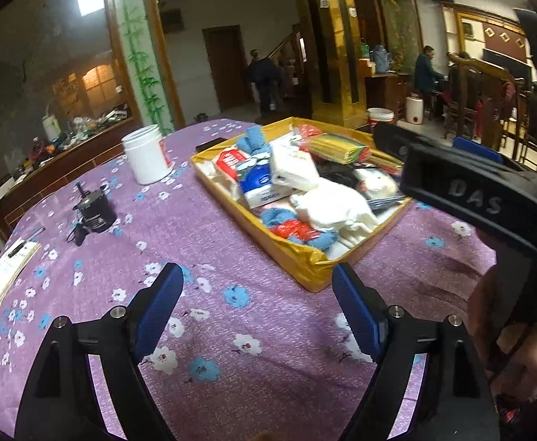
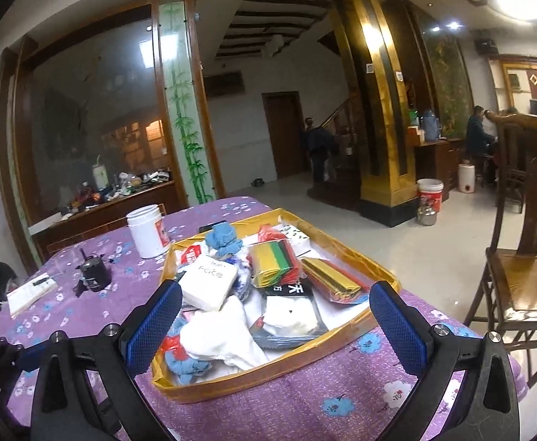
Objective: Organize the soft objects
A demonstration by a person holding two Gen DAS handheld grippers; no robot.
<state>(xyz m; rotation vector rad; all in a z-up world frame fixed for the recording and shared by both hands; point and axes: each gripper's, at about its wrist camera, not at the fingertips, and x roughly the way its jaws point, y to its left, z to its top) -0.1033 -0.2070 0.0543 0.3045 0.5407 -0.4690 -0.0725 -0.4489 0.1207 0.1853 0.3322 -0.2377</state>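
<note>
Spread wide and gripping nothing, the left gripper (image 1: 257,303) with blue-padded black fingers hovers above the purple flower-print tablecloth (image 1: 209,242), just short of the near corner of the shallow yellow cardboard tray (image 1: 305,261). From the left wrist view, the tray sits on the cloth heaped with soft things: a crumpled white cloth (image 1: 332,207) near the front, a blue-and-red knitted piece (image 1: 297,229) beside it, a white tissue pack (image 1: 292,171) on the pile and a stack of yellow, green and red folded cloths (image 1: 336,147) at the back. A white plastic jar (image 1: 146,154) stands left of the tray, and a small black cylindrical device (image 1: 93,211) lies nearer the cloth's left edge. The black body of the other gripper crosses the right side of this view, over the tray's right edge. From the right wrist view, the right gripper (image 2: 272,325) is likewise opened wide and empty, its fingers framing the tray's near half from above. Between them lie the crumpled white cloth (image 2: 224,341), the white tissue pack (image 2: 209,284) printed "Face", and a black-edged flat white packet (image 2: 290,314). The coloured cloth stack (image 2: 275,262) lies behind, and a wooden chair (image 2: 522,264) stands right of the table.
</note>
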